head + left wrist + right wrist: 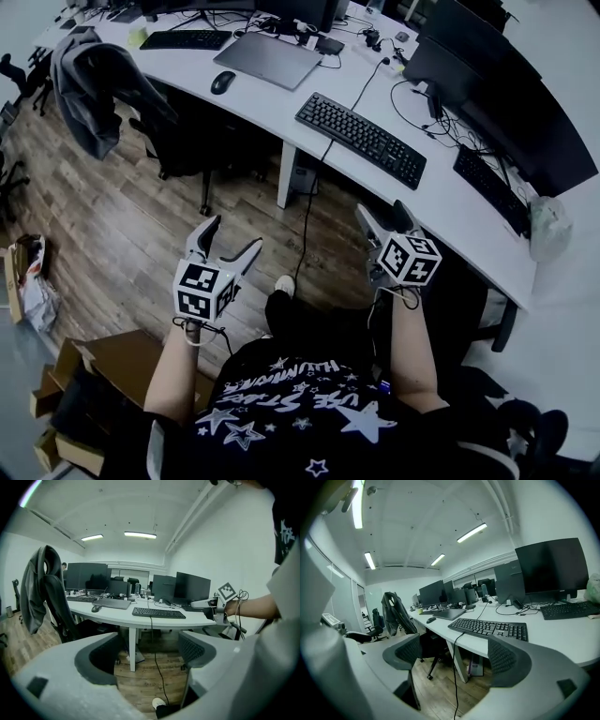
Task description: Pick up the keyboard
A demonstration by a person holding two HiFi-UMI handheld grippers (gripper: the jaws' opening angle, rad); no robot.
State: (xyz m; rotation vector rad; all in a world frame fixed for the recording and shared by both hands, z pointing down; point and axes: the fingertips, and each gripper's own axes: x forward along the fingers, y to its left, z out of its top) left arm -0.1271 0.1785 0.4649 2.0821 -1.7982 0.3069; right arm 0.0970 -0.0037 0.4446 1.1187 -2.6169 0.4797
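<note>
Left tongs (232, 236): spread wide, empty — forearm stretched forward over the wooden floor (141, 216).
Keyboard (361, 139): flat on the white tabletop (450, 211), ahead of both tongs, untouched.
Right tongs (384, 212): spread, empty — forearm outstretched, near the tabletop edge.

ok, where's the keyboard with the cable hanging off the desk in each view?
Head view: keyboard upper centre, lying slanted on the white desk.
Left gripper view: keyboard at mid-frame, near the desk's front edge.
Right gripper view: keyboard just right of centre, large and close.
Shared landmark: the hanging grey jacket, left of the keyboard in all three views.
</note>
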